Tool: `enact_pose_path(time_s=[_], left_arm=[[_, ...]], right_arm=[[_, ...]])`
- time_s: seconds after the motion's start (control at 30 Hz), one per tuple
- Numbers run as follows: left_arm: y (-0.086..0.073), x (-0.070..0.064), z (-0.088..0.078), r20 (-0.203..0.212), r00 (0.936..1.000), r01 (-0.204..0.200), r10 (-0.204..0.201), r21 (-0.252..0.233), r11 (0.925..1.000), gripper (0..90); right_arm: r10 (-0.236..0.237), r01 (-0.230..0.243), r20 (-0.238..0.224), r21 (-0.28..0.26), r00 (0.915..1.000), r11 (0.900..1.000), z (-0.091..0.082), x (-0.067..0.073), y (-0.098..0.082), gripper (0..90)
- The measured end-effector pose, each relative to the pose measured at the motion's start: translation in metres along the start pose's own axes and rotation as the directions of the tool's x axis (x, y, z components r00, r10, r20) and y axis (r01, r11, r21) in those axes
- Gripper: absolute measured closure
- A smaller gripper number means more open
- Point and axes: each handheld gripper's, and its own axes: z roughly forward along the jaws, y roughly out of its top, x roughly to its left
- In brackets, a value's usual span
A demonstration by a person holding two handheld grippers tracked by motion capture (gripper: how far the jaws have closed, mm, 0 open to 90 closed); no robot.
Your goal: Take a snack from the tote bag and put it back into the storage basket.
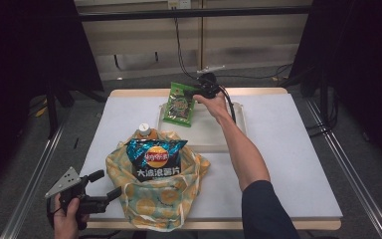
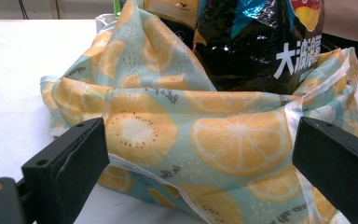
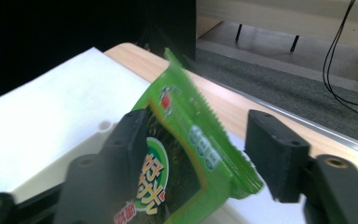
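One green snack packet [image 3: 182, 158] between right claw's [image 3: 200, 154] parted jaws, over white tray [image 1: 206, 137]

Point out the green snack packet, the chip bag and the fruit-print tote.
green snack packet [image 1: 180, 103], high view, middle of its front
chip bag [image 1: 155, 158], high view, its logo
fruit-print tote [image 2: 233, 140], left gripper view, its near wall

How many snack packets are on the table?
2. A black chip bag stands in the fruit-print tote near the front; a green packet leans at the white tray farther back, between the right tool's jaws. More may hide inside the tote.
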Motion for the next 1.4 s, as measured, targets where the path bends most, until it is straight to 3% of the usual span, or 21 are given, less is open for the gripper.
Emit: enact_pose_path(time_s=[0.17,0.33,0.47,0.5,0.6,0.63,0.7,0.8,1.0,1.17,1.4], left_arm=[[0.001,0.001,-0.001,0.002,1.0000,-0.008,0.008,0.010,0.9999,3.2],[0.001,0.002,0.000,0.008,0.9999,-0.013,0.013,0.006,0.9999,3.3],[0.001,0.002,0.000,0.002,1.0000,-0.006,0.006,-0.002,1.0000,3.3],[0.001,0.002,0.000,0.003,1.0000,-0.006,0.006,-0.002,1.0000,3.3],[0.001,0.003,0.001,0.008,0.9998,-0.018,0.018,0.003,0.9998,3.3],[0.001,0.002,0.001,0.004,0.9998,-0.018,0.018,0.005,0.9998,3.3],[0.002,0.002,0.001,0.000,0.9998,-0.021,0.021,0.005,0.9998,3.3],[0.002,0.001,0.001,0.015,0.9998,-0.014,0.014,-0.002,0.9999,3.3],[0.002,0.002,0.000,0.006,0.9999,-0.009,0.009,-0.002,1.0000,3.3],[0.002,0.002,0.001,0.004,0.9999,-0.010,0.010,0.001,0.9999,3.3],[0.001,0.003,0.002,0.016,0.9998,-0.008,0.008,0.001,1.0000,3.3]], right_arm=[[-0.001,0.002,0.021,-0.029,0.9998,1.000,-0.013,-0.002,0.003,33.6],[-0.003,0.005,0.018,-0.075,0.9998,0.997,-0.031,0.004,-0.001,43.0],[-0.020,0.016,-0.040,-0.080,0.9990,0.997,-0.040,0.017,-0.010,67.3],[-0.030,0.025,-0.074,-0.070,0.9968,0.997,-0.041,0.021,-0.014,74.0],[-0.045,0.043,-0.120,-0.021,0.9917,0.999,-0.040,0.029,-0.024,89.2],[-0.039,0.038,-0.149,-0.009,0.9881,0.999,-0.037,0.034,-0.030,90.0],[-0.038,0.039,-0.158,0.001,0.9868,0.999,-0.035,0.037,-0.034,90.0],[-0.050,0.064,-0.217,0.056,0.9748,0.996,-0.023,0.048,-0.048,90.0],[-0.061,0.095,-0.254,0.123,0.9653,0.988,-0.008,0.054,-0.059,90.0],[-0.062,0.109,-0.252,0.178,0.9657,0.978,0.004,0.054,-0.066,90.0],[-0.056,0.103,-0.209,0.220,0.9763,0.970,0.013,0.047,-0.068,90.0]])
